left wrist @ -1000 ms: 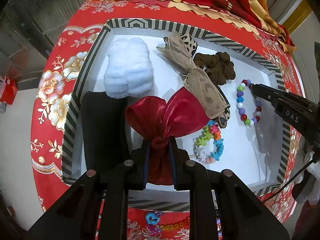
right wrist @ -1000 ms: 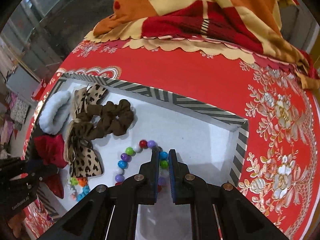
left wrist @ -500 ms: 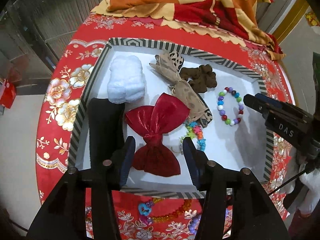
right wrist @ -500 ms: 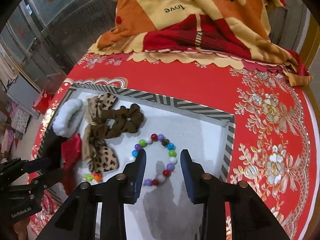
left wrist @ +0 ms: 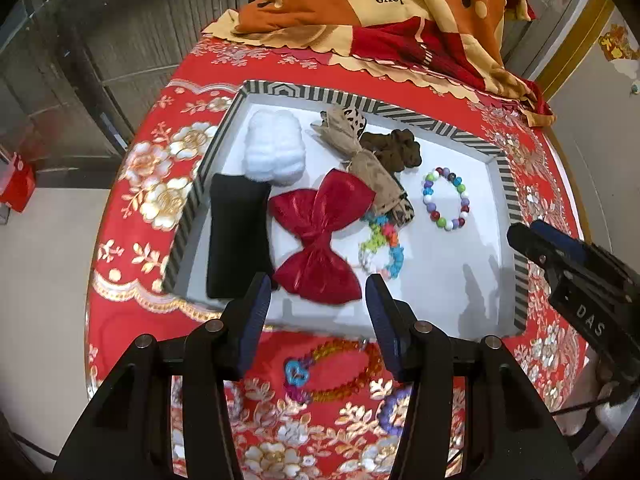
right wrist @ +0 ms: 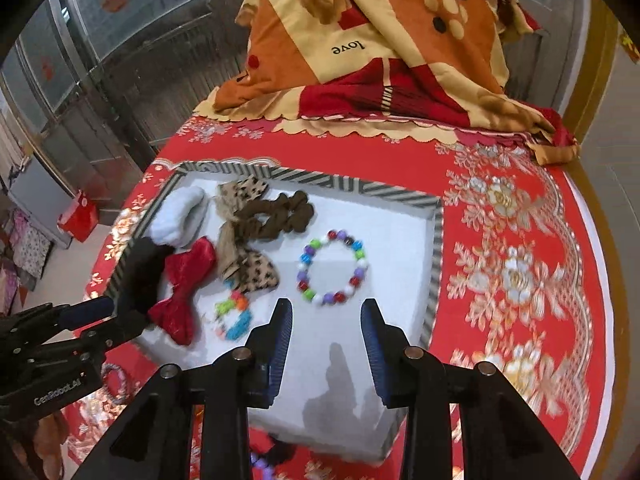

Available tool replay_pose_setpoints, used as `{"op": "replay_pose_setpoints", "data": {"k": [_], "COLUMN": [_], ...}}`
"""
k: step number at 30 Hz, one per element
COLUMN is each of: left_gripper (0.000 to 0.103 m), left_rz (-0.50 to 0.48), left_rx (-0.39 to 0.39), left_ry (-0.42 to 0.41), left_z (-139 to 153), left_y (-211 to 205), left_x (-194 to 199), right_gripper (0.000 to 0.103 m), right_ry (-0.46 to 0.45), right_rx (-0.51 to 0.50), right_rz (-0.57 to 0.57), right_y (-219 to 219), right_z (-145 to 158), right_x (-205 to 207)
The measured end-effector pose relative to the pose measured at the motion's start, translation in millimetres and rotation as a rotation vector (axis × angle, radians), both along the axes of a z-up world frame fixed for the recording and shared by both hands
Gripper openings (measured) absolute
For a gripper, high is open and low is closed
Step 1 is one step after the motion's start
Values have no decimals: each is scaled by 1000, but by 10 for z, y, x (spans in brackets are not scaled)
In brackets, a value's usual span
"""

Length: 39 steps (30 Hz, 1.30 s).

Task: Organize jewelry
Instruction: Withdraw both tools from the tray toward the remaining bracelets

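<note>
Red satin bow (left wrist: 320, 236) and beaded bracelet (right wrist: 333, 268) lie in your striped tray (left wrist: 506, 184); your left gripper (left wrist: 318, 292) and right gripper (right wrist: 326, 316), jaws parted, hold nothing.

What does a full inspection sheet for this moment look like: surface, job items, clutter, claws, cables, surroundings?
Surface: round table under a red floral cloth.
Job's things: striped-rim tray holds white fluffy scrunchie, black pouch, red bow, leopard bow, brown scrunchie, round bead bracelet and neon star bracelet. Orange bead bracelet and purple bracelet lie on the cloth outside the tray.
Clutter: folded blanket at the far edge.
Claws: left claw and right claw both just opened, empty, above the tray.
Cables: thin black lead behind the right claw.
Surroundings: glass doors, red bag on the floor.
</note>
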<state>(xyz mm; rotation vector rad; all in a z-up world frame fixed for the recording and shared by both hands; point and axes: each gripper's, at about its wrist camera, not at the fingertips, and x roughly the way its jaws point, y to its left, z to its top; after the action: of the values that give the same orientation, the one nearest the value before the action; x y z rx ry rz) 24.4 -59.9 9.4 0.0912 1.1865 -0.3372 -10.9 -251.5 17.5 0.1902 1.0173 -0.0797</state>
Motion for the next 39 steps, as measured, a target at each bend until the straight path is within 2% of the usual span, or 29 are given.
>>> {"op": "replay_pose_setpoints", "data": {"k": [18,39], "left_gripper": [49,49], "left_rz": [21,98], "left_rx": [8,5], "left_ry": [-35,-15], "left_z": [84,41], "left_y": [548,1146], "left_x": [-488,-732], "right_gripper": [35,37], "right_ry": [4,29], "right_rx": [-22,-58], "right_rz": [-18,-1], "right_y": [432,639], "right_z": [107,122], "right_x": [-601,-944]}}
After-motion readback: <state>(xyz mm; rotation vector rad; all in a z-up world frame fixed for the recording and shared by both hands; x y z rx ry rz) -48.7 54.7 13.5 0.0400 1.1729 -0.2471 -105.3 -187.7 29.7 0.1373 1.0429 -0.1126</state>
